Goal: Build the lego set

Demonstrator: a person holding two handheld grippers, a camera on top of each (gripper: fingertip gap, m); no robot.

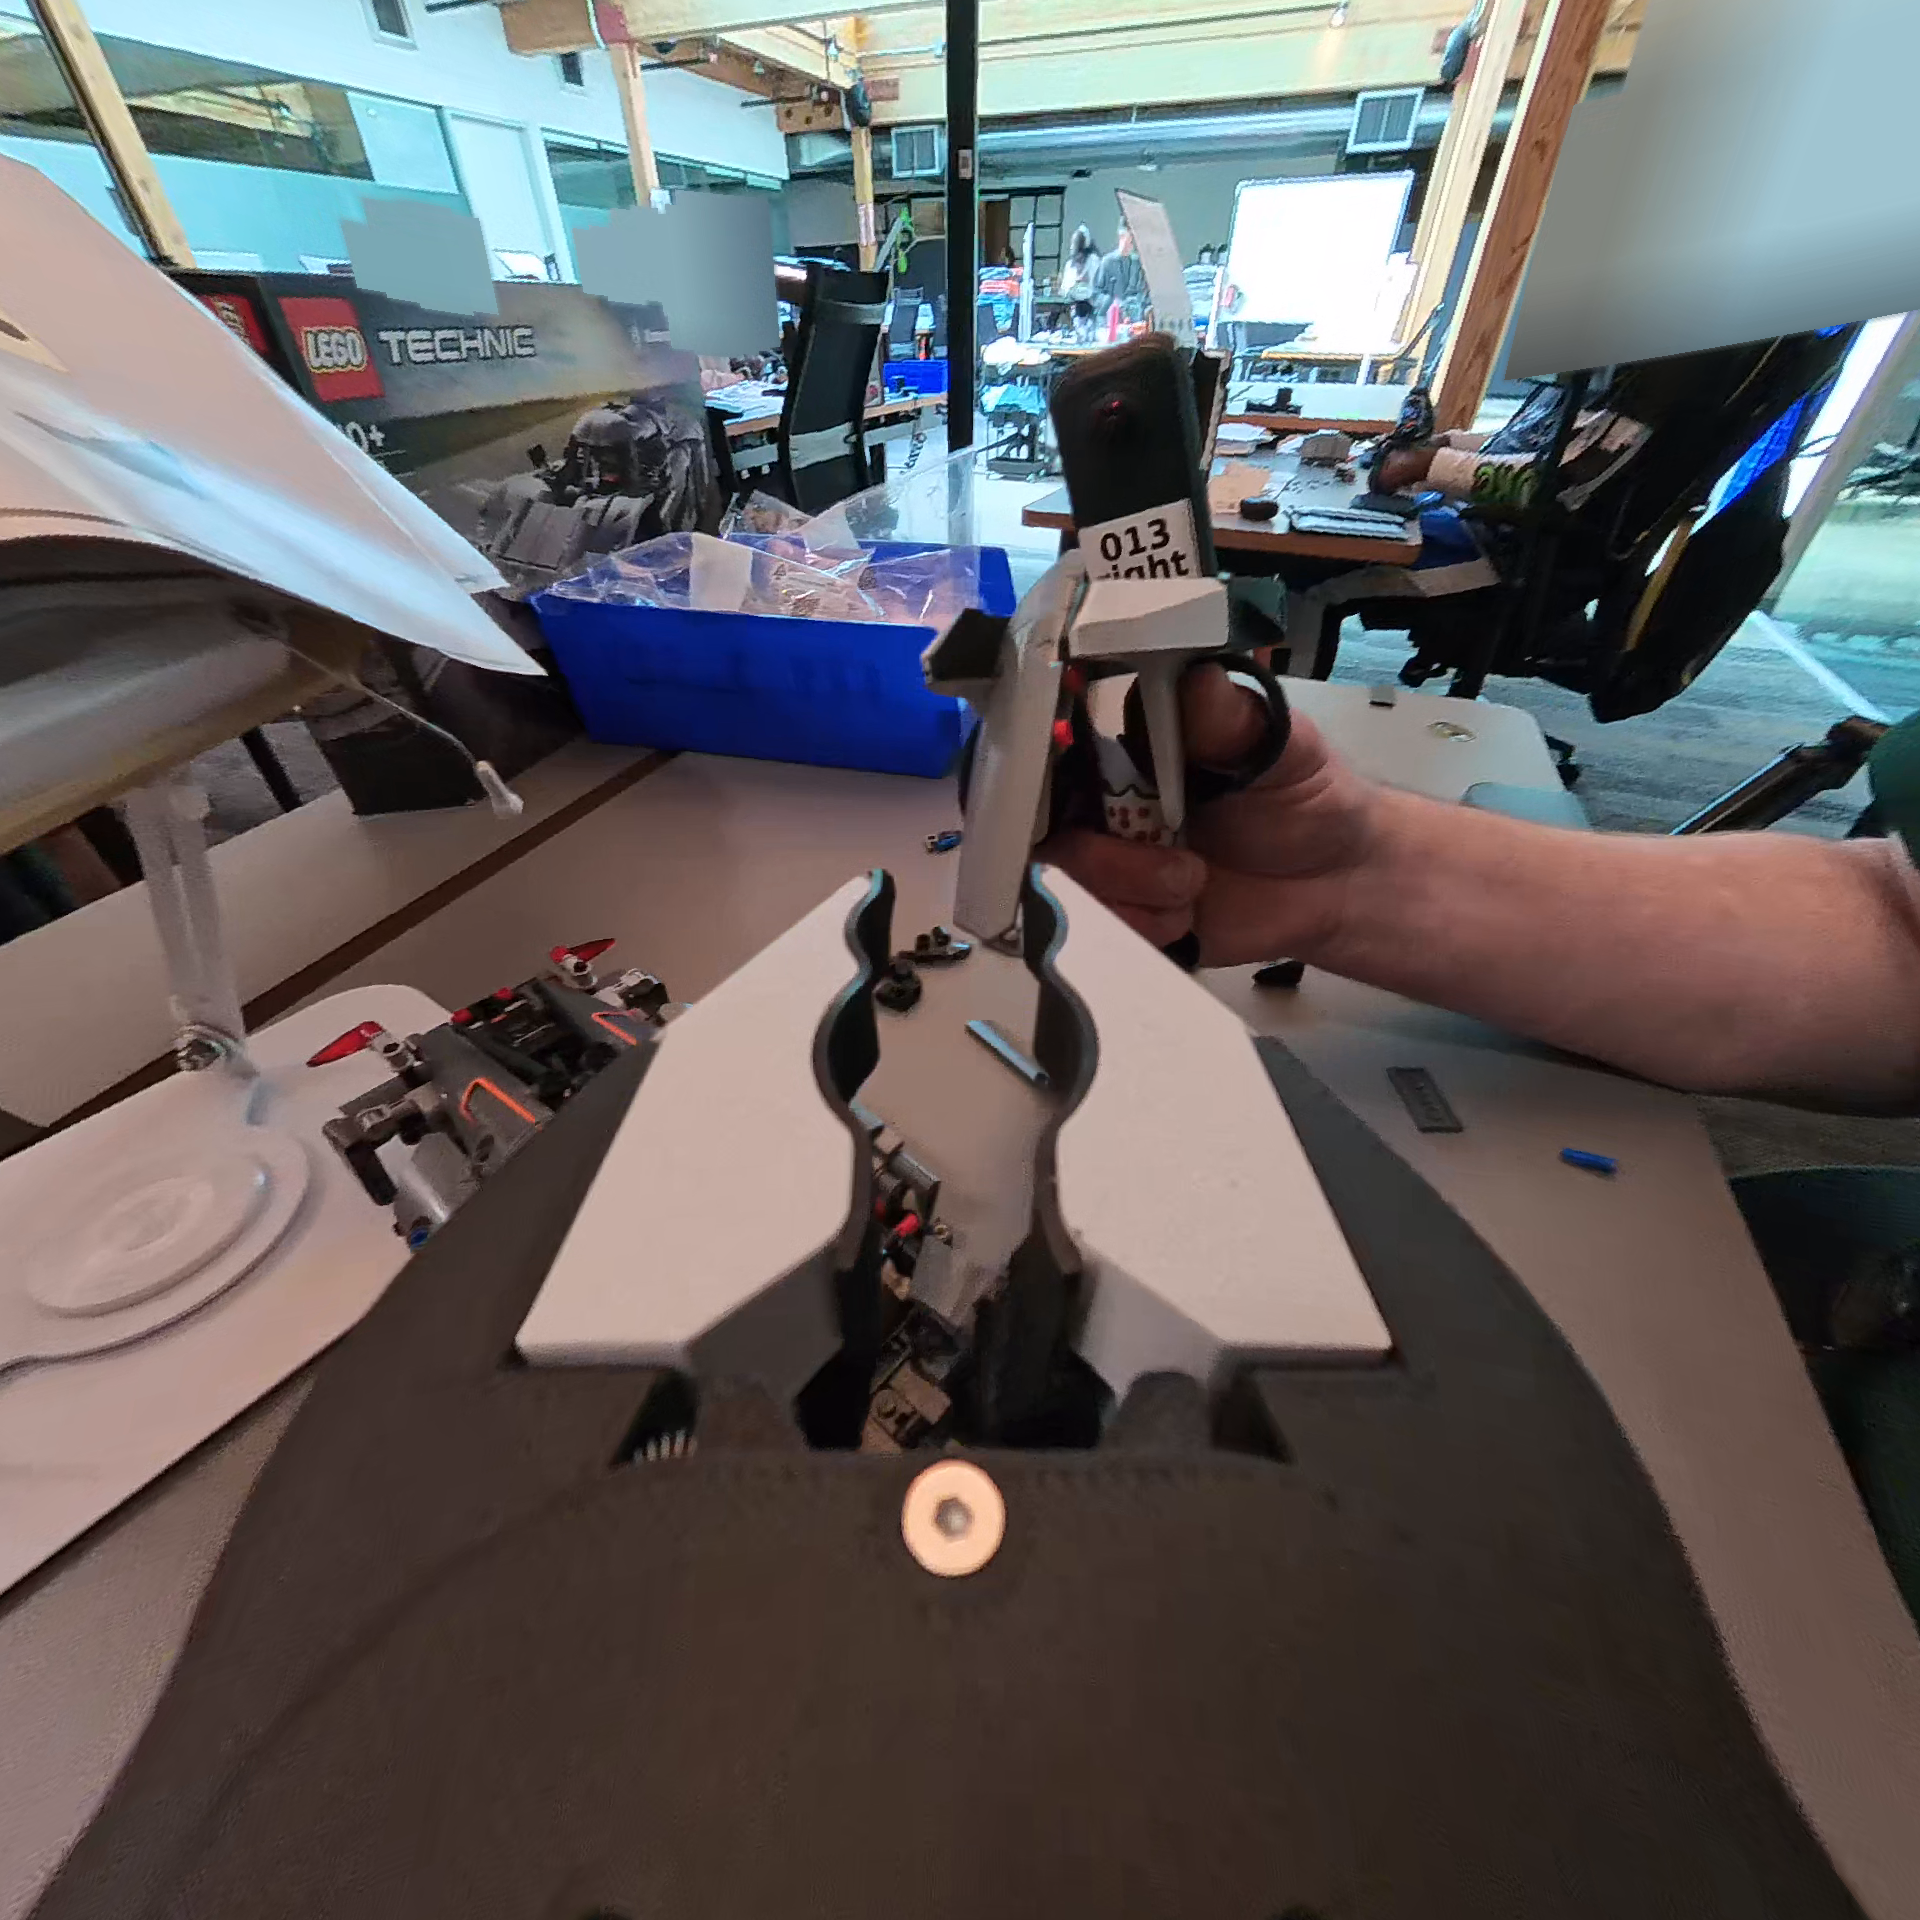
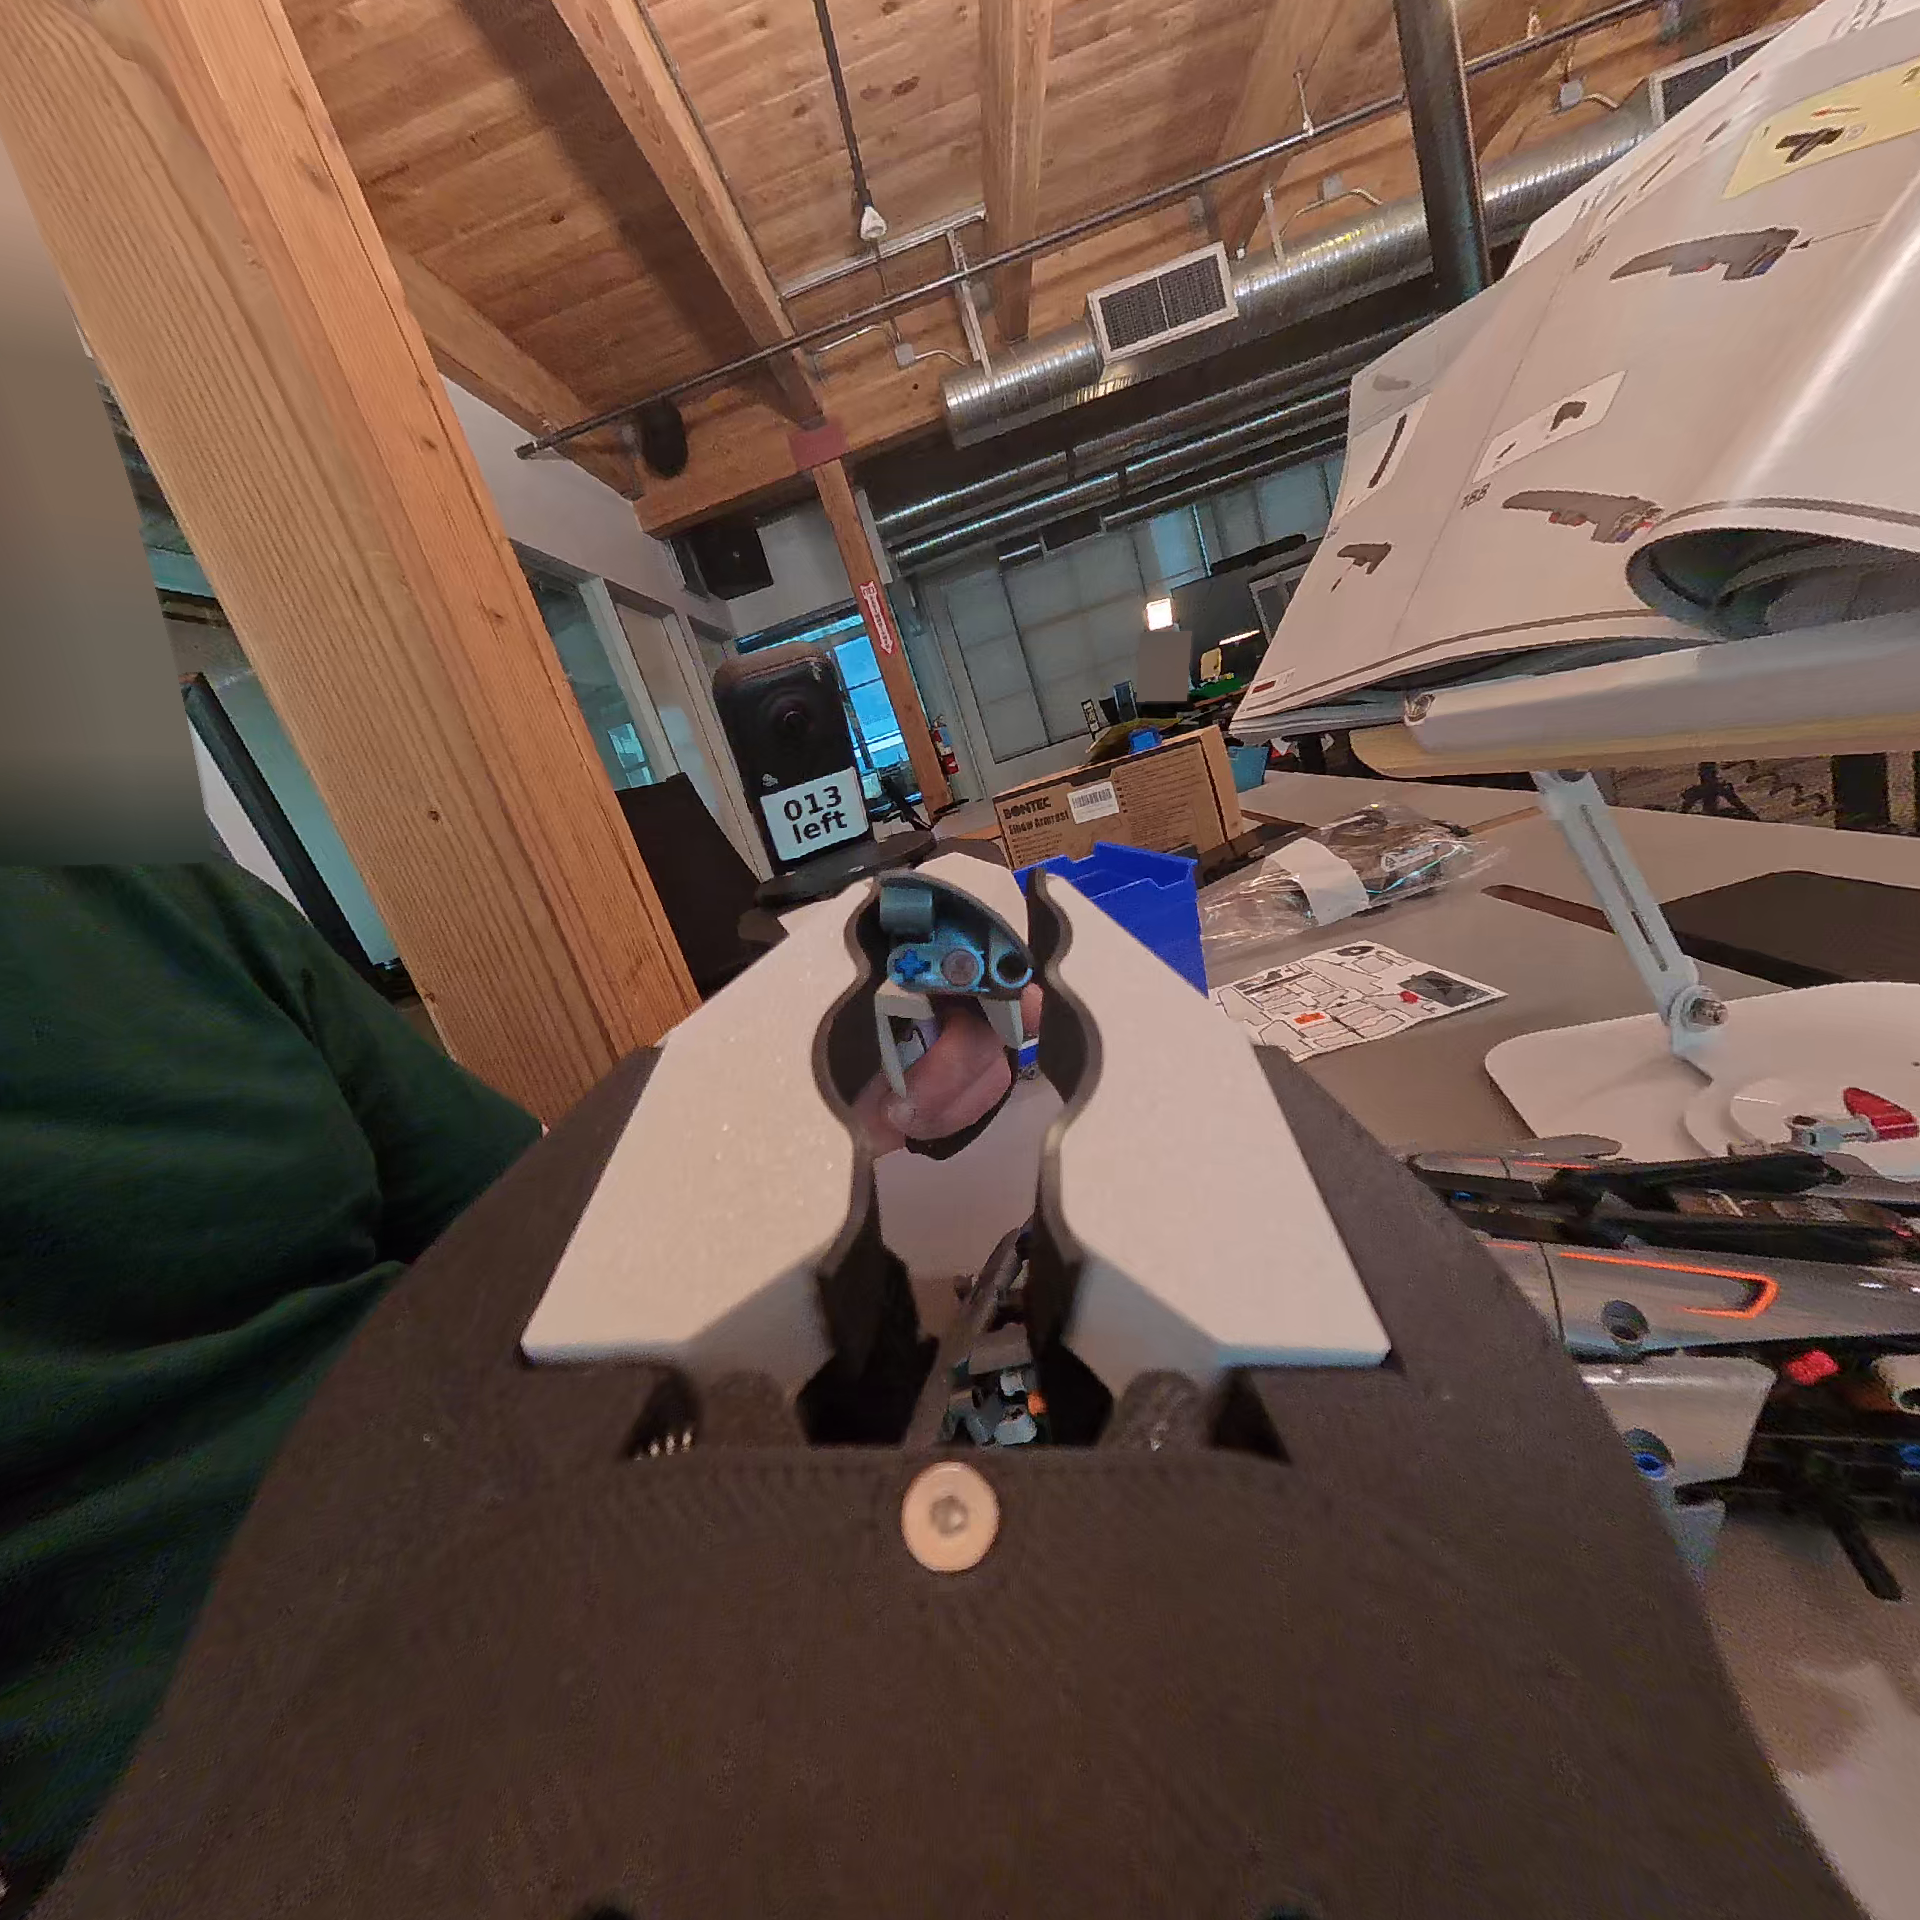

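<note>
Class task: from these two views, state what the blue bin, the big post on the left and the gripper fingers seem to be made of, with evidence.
Blue bin: likely moulded plastic, uniform colour with a soft sheen. Post: wood, showing grain lines and knots, matte. Gripper fingers: probably printed plastic, pale grainy faces on dark, finely ridged bodies.

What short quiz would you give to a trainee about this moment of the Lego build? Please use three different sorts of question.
1. True or false: the blue plastic bin holds clear plastic bags.
2. What sits between the fingertips of the right gripper?
A) a red pin
B) a dark grey curved Lego piece with blue pins
C) nothing
3. Fill in: the jaws of the ___ gripper stand open and empty.

Key: 1 true; 2 B; 3 left gripper.
</note>
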